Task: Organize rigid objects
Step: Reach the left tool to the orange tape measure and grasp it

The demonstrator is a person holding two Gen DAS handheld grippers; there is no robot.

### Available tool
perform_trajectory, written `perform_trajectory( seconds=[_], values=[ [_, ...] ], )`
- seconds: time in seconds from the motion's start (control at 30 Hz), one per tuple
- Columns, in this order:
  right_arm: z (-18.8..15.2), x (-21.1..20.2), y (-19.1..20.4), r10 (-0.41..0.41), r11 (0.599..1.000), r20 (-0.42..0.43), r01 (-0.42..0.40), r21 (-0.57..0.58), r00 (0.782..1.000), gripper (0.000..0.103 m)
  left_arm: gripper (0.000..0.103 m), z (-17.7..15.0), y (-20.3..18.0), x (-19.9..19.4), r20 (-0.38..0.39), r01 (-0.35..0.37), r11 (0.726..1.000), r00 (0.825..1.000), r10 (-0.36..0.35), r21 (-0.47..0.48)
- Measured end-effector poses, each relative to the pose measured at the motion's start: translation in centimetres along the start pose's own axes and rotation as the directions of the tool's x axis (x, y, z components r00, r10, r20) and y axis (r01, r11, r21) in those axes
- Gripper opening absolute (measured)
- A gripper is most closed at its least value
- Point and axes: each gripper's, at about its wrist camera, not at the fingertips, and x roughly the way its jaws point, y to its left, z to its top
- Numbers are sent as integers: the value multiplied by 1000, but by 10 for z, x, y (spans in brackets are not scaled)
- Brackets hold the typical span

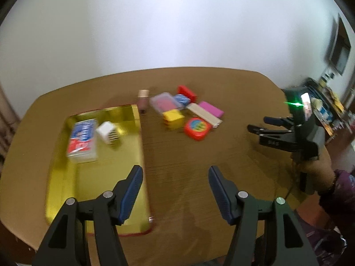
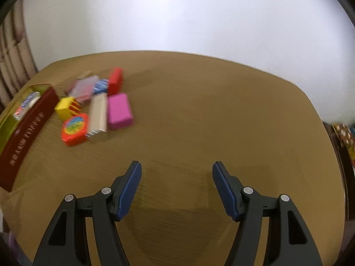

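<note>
A gold tray with a red rim (image 1: pixel 124 201) lies on the left of the brown table and holds a blue-and-red card box (image 1: pixel 83 140) and a white block (image 1: pixel 107 132). A loose pile sits mid-table: a yellow block (image 1: pixel 174 118), a round red toy (image 1: pixel 197 128), a silver bar (image 1: pixel 204 113), a pink block (image 1: pixel 210 109), a red block (image 1: pixel 187 92), a clear case (image 1: pixel 165 103) and a small bottle (image 1: pixel 143 102). My left gripper (image 1: pixel 175 177) is open and empty over the tray's right edge. My right gripper (image 2: pixel 176 173) is open and empty over bare table, right of the pile (image 2: pixel 97 106).
The right gripper also shows in the left wrist view (image 1: pixel 261 125), at the table's right side. The tray's red side wall (image 2: pixel 28 133) stands at the left of the right wrist view. A white wall is behind the table. Shelves with clutter (image 1: pixel 328 110) are at the far right.
</note>
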Motion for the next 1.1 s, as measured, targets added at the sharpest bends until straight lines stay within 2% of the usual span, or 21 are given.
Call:
perform_trajectory(
  seconds=[0.1,0.3,0.37,0.53,0.83,0.9,1.1],
  values=[
    [-9,7,-15,2,999,-27,-1,41,1000,64,63,10,-15,17,-22,30,999,999,-29,20],
    [-12,5,-26,15,995,-9,-14,98,1000,66,63,36,-36,54,-39,130,988,991,-128,79],
    [-13,4,-28,30,994,-3,-29,108,1000,67,63,42,-40,68,-32,140,984,990,-138,106],
    [-20,2,-40,77,986,16,-78,148,997,68,63,57,-44,111,-99,205,972,976,-194,117],
    [-22,-2,-51,131,973,37,-136,188,991,69,63,74,-50,150,-155,162,971,979,-136,173],
    [-20,-2,-51,139,971,38,-143,190,990,70,63,78,-52,157,-169,138,969,980,-103,207],
    [-18,0,-52,157,966,43,-162,200,987,72,63,83,-52,177,-214,126,959,974,-71,255]
  ],
)
